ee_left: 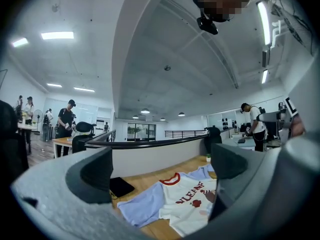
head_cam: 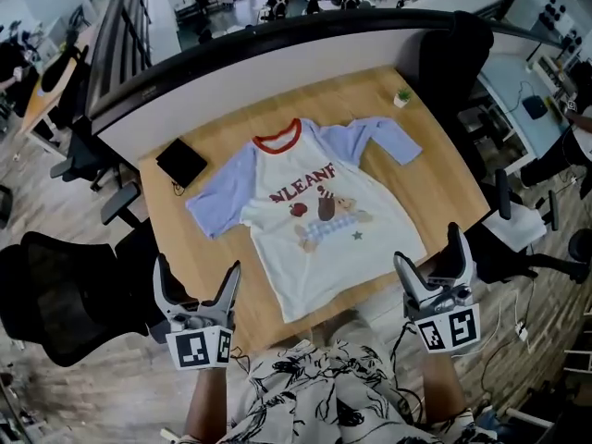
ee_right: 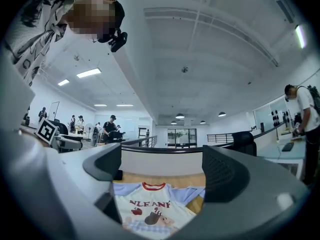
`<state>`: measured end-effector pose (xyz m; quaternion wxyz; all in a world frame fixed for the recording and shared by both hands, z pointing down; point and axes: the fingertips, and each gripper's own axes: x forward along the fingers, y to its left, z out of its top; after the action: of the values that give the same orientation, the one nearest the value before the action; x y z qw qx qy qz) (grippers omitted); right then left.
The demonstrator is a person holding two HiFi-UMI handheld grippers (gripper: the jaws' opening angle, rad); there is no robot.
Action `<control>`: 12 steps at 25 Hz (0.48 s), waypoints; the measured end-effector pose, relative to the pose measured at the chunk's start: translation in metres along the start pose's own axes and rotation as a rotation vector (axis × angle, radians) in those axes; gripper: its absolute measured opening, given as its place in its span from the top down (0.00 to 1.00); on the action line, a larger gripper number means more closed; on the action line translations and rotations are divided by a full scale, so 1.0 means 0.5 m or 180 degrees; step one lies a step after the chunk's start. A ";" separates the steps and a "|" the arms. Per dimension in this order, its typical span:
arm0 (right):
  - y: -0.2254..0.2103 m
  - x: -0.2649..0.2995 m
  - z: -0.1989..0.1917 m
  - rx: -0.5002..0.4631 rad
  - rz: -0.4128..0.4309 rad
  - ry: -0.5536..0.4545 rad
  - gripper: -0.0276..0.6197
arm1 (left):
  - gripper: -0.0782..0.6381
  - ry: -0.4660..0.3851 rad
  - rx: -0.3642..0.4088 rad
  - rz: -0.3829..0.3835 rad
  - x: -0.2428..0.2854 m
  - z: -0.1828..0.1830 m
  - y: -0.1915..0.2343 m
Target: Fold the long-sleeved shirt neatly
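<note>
A white shirt (head_cam: pixel 314 225) with pale blue sleeves, a red collar and a cartoon print lies flat and face up on the wooden table (head_cam: pixel 435 169). Its right sleeve is bent back near the collar. The shirt shows between the jaws in the left gripper view (ee_left: pixel 190 204) and the right gripper view (ee_right: pixel 150 211). My left gripper (head_cam: pixel 196 280) is held open above the table's near left edge, clear of the shirt. My right gripper (head_cam: pixel 428 248) is open near the table's near right edge, beside the hem, holding nothing.
A black flat pad (head_cam: pixel 181 162) lies at the table's far left corner, and a small potted plant (head_cam: pixel 402 97) stands at the far right. Black office chairs (head_cam: pixel 55 289) flank the table. A curved partition (head_cam: pixel 277 63) runs behind it. People stand in the background.
</note>
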<state>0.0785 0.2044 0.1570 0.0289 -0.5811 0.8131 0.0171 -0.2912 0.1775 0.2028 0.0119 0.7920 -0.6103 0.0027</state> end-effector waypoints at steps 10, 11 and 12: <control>-0.104 0.232 -0.075 0.0152 0.0767 0.0153 0.18 | 0.05 0.0171 -0.0149 0.0742 0.070 -0.051 -0.014; -0.115 0.254 -0.080 0.0147 0.0879 0.0174 0.18 | 0.05 0.0188 -0.0154 0.0834 0.073 -0.055 -0.020; -0.125 0.275 -0.085 0.0128 0.0994 0.0196 0.18 | 0.05 0.0219 -0.0149 0.0928 0.076 -0.061 -0.028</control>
<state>0.0923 0.0518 0.1907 0.0125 -0.4472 0.8943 -0.0127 -0.2678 0.1448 0.2337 0.0508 0.6940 -0.7180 0.0174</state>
